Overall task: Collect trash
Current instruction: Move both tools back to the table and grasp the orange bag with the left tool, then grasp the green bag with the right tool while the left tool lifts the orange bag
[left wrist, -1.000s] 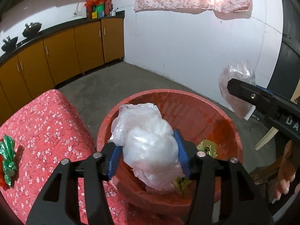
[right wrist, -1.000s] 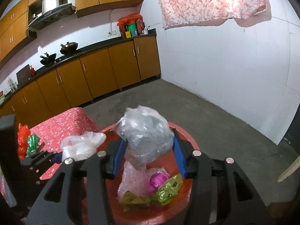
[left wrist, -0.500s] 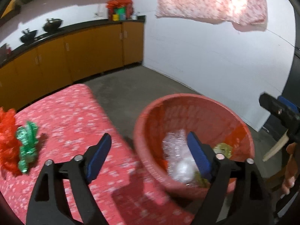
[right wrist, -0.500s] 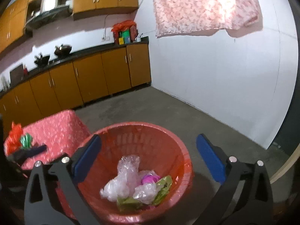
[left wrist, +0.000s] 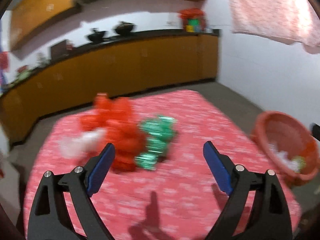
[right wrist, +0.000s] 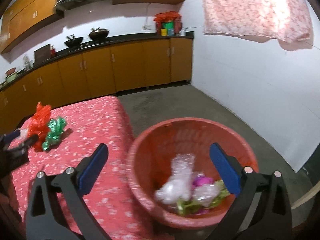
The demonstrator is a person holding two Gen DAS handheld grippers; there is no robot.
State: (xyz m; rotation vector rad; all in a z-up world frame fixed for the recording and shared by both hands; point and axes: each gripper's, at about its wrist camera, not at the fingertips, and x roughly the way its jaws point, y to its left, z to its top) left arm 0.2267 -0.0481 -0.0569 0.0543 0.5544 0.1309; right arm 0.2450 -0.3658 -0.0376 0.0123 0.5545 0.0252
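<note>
The left gripper [left wrist: 159, 150] is seen opening, nothing between its jaws, above the red floral tablecloth [left wrist: 200, 120], where a red wrapper [left wrist: 118, 124], a green foil wrapper [left wrist: 158, 138] and a clear bag [left wrist: 80, 142] lie; the right gripper [right wrist: 159, 156] is spread wide and empty over the red basket [right wrist: 152, 140] holding clear plastic bags [right wrist: 180, 182]

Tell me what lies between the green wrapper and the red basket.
Only bare flowered tablecloth, then the table's edge, separates the green wrapper from the red basket; the right wrist view shows it best.
</note>
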